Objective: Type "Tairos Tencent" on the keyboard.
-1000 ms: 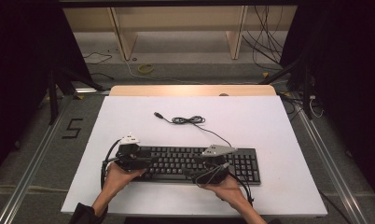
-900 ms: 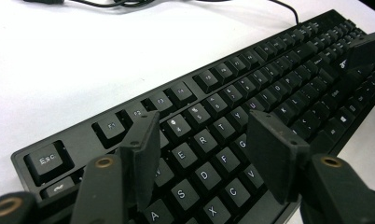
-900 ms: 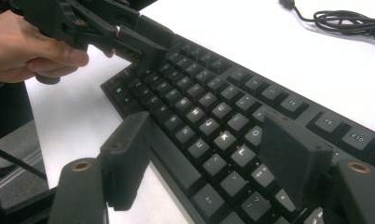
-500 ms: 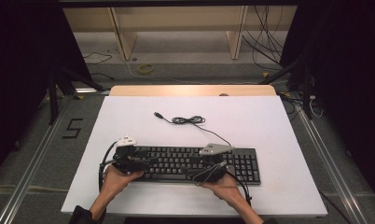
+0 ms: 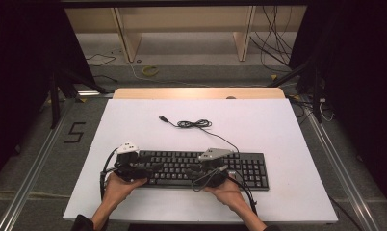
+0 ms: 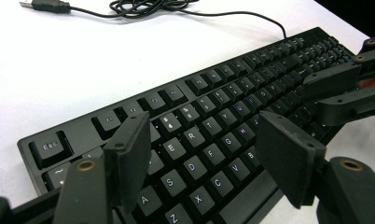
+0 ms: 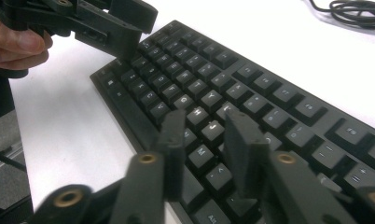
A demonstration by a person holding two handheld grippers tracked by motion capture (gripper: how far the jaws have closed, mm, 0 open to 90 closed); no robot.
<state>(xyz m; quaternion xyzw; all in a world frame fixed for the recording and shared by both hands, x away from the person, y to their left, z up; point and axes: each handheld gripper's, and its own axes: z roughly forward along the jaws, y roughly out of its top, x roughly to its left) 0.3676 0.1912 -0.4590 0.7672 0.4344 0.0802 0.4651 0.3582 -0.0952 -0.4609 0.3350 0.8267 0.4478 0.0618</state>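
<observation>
Black ridged rectangular keyboard (image 5: pixel 201 168) lies flat on smooth white table (image 5: pixel 278 125).

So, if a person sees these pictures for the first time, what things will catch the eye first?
The black keyboard stands out most, lying near the front edge of the white table. The left gripper hovers over its left end, jaws open and just opening wider, while the right gripper sits over the middle keys, jaws narrowed after just closing, nothing between them. Behind the keyboard, its cable lies in a loose bundle, unplugged.
</observation>
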